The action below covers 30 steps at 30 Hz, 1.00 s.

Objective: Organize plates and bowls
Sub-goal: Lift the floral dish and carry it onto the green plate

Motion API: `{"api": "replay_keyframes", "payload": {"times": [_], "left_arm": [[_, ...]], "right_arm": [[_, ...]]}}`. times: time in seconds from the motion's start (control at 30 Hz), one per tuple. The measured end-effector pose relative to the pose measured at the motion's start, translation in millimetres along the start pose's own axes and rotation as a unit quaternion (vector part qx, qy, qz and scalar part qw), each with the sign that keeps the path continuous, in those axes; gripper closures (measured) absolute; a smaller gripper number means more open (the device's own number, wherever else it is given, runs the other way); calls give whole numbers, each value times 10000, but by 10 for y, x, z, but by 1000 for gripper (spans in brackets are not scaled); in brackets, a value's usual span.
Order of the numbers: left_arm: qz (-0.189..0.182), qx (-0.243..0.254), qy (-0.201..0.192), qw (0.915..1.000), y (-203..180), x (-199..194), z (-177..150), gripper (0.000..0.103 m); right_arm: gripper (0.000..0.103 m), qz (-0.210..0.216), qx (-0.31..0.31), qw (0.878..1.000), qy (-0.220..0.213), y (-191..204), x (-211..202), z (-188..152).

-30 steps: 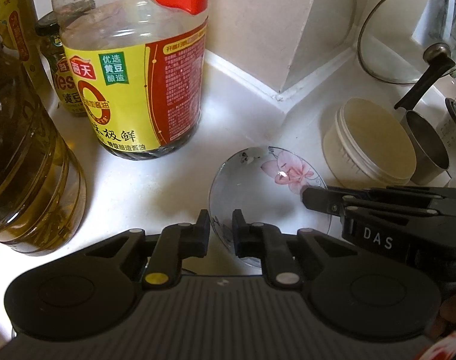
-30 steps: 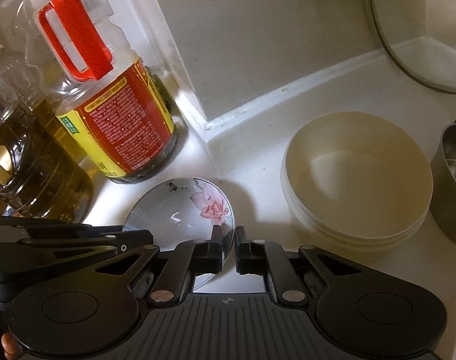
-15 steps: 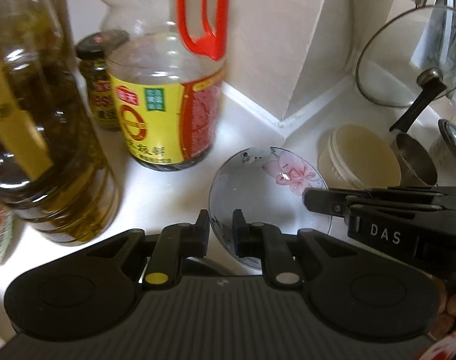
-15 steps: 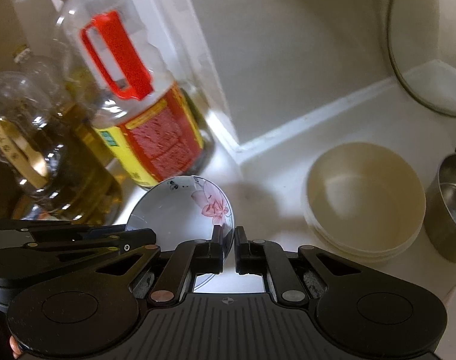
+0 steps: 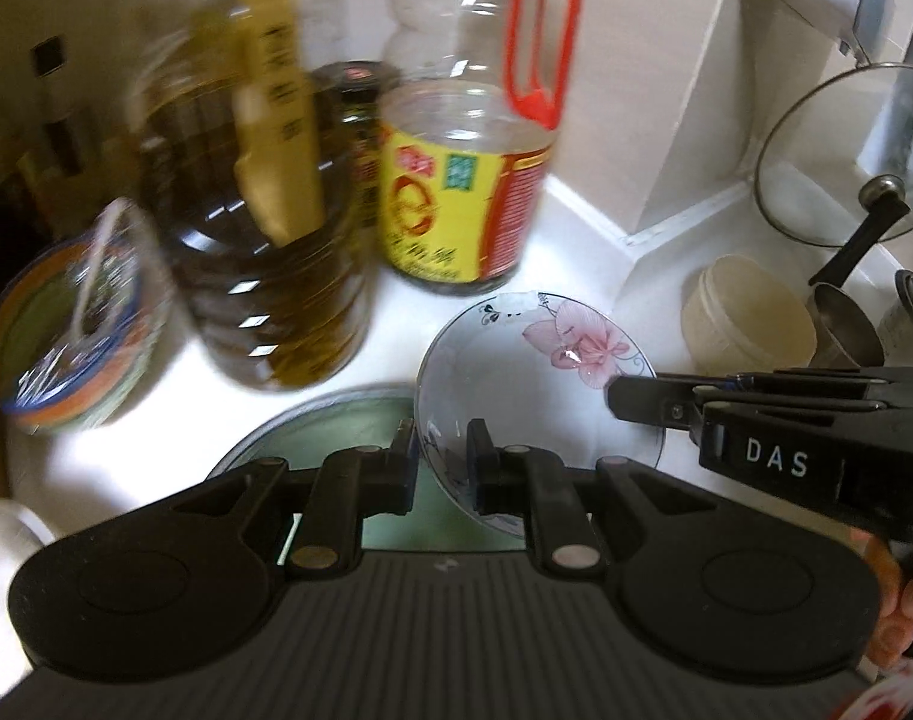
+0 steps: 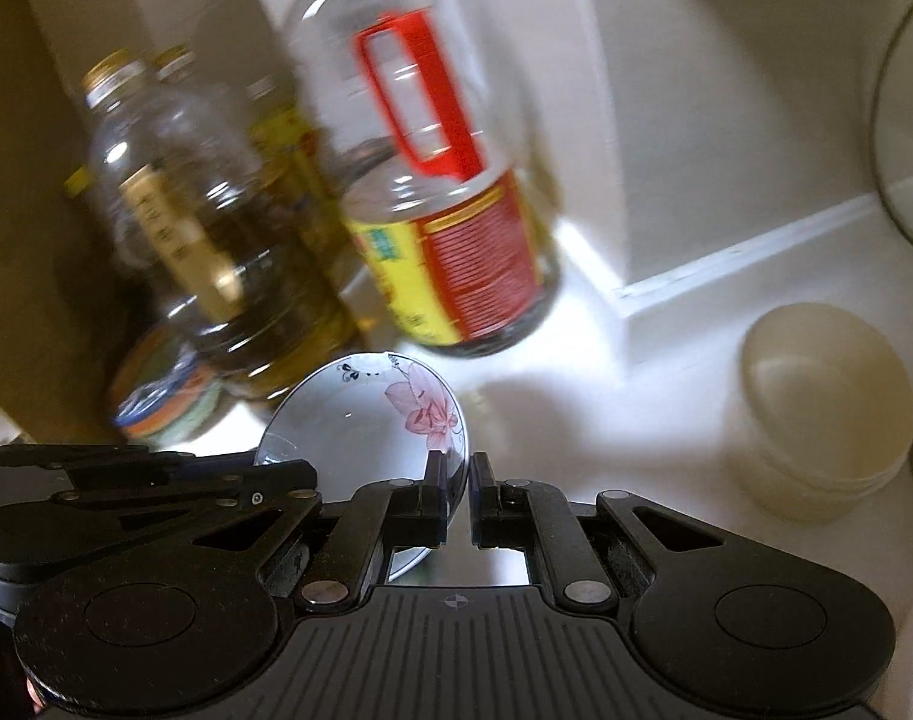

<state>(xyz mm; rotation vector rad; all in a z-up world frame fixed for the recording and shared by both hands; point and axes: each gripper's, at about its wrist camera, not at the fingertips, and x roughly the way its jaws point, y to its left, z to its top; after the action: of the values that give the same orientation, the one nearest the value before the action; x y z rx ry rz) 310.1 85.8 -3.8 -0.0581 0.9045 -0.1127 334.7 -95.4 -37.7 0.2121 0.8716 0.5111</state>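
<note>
A small glassy bowl (image 5: 534, 372) with a pink flower on its inside hangs above the white counter, held from two sides. My left gripper (image 5: 441, 444) is shut on its near rim. My right gripper (image 5: 621, 399) comes in from the right and pinches the rim by the flower. In the right wrist view the same bowl (image 6: 360, 420) sits between the pads of my right gripper (image 6: 456, 474), with the left gripper (image 6: 306, 474) on its left edge. A stack of cream bowls (image 5: 750, 318) (image 6: 828, 396) stands on the counter to the right.
A green plate (image 5: 336, 426) lies under the left gripper, and a colourful patterned bowl (image 5: 78, 324) sits at the far left. A big oil bottle (image 5: 258, 240) and a red-handled soy sauce bottle (image 5: 462, 192) stand behind. A glass lid (image 5: 840, 162) and metal cup (image 5: 846, 324) are at the right.
Both grippers have risen and drawn back with the flowered bowl between them. The bottles now look farther off, and the green plate and patterned bowl have come into view.
</note>
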Motion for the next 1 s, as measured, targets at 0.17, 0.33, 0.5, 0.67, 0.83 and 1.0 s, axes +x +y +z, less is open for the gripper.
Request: {"api": "replay_keyframes", "payload": {"times": [0.17, 0.33, 0.5, 0.67, 0.83, 1.0], "left_arm": [[184, -268, 61, 9995, 147, -135, -196, 89], [293, -514, 162, 9981, 254, -213, -388, 89], [361, -653, 242, 9969, 334, -257, -572, 89], [400, -708, 318, 9962, 358, -262, -660, 89], [404, -748, 434, 9954, 372, -202, -735, 89], [437, -747, 535, 9948, 376, -132, -751, 89]], "right_arm": [[96, 209, -190, 9995, 171, 204, 53, -115], [96, 354, -317, 9981, 392, 342, 98, -252], [96, 429, -405, 9966, 573, 411, 147, -362], [96, 452, -437, 9954, 717, 431, 168, -444], [96, 388, -498, 9946, 830, 441, 243, -498], [96, 366, -477, 9936, 954, 420, 325, -520]]}}
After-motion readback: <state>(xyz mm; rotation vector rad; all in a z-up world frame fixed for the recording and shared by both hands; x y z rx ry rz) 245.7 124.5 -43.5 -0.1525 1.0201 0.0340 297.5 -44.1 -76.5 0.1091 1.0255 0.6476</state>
